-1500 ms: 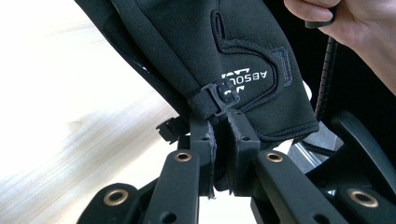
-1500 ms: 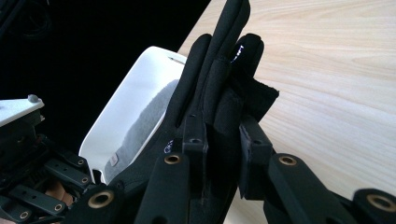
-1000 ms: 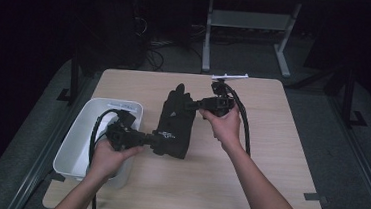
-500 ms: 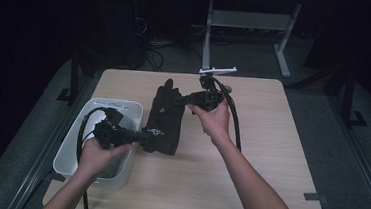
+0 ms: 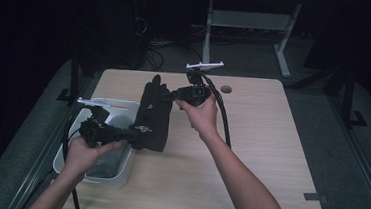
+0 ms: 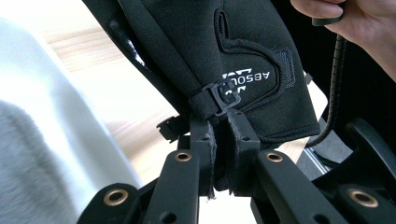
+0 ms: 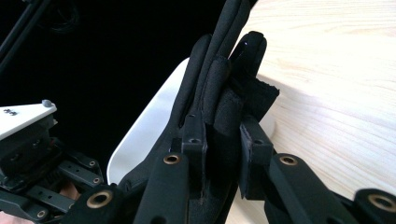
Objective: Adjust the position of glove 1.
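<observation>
Above the table (image 5: 249, 154), both grippers have carried the black glove (image 5: 153, 116) leftward toward the white bin (image 5: 118, 174). Left gripper (image 5: 133, 136) clamps its cuff, right gripper (image 5: 166, 95) its fingers; release into the bin likely follows.

- The black glove (image 6: 224, 56) runs past the left gripper view's top edge.
- Its printed lettering (image 6: 247, 78) is partly unreadable.
- The white bin (image 5: 113, 174) is partly hidden by the left hand (image 5: 82, 154).

Black glove (image 5: 153, 114) with white lettering near its cuff, pinched between two black tools, left tool (image 5: 136, 136) and right tool (image 5: 166, 96), above a pale wood-grain counter (image 5: 249, 154) and white bin (image 5: 117, 177).
</observation>
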The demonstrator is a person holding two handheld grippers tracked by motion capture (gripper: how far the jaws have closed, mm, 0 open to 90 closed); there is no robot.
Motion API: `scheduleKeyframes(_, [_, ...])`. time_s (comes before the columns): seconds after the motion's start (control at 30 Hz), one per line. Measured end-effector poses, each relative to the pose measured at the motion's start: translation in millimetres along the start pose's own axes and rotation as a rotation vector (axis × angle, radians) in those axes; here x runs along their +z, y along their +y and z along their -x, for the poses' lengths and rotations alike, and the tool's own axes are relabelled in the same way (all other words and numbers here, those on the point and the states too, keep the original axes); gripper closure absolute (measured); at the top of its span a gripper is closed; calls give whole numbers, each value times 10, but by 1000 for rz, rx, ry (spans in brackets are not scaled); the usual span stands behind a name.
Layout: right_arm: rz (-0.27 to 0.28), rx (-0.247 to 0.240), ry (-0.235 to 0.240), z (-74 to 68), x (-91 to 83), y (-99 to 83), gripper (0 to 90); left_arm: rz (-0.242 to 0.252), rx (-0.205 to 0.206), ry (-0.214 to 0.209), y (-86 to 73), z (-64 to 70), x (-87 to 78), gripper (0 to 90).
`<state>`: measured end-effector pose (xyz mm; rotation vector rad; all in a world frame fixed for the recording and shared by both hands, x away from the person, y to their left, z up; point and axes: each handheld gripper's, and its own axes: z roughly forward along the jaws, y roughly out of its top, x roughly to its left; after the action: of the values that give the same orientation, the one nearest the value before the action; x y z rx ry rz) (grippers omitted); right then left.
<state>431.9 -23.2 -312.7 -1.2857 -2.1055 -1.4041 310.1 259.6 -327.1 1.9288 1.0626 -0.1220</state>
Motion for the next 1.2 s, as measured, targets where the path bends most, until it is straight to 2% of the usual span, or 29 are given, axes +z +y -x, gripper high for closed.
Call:
scheduleKeyframes(0.3, [-19, -5, 21, -115, 203, 69, 753, 16, -32, 20, -78, -115, -170, 833])
scheduleKeyframes(0.93, [-30, -34, 53, -387, 571, 204, 751, 37, -52, 80, -164, -271, -548, 833])
scheduleKeyframes(1.2, [-45, -28, 66, -441, 758, 196, 750, 34, -72, 94, -255, -362, -650, 832])
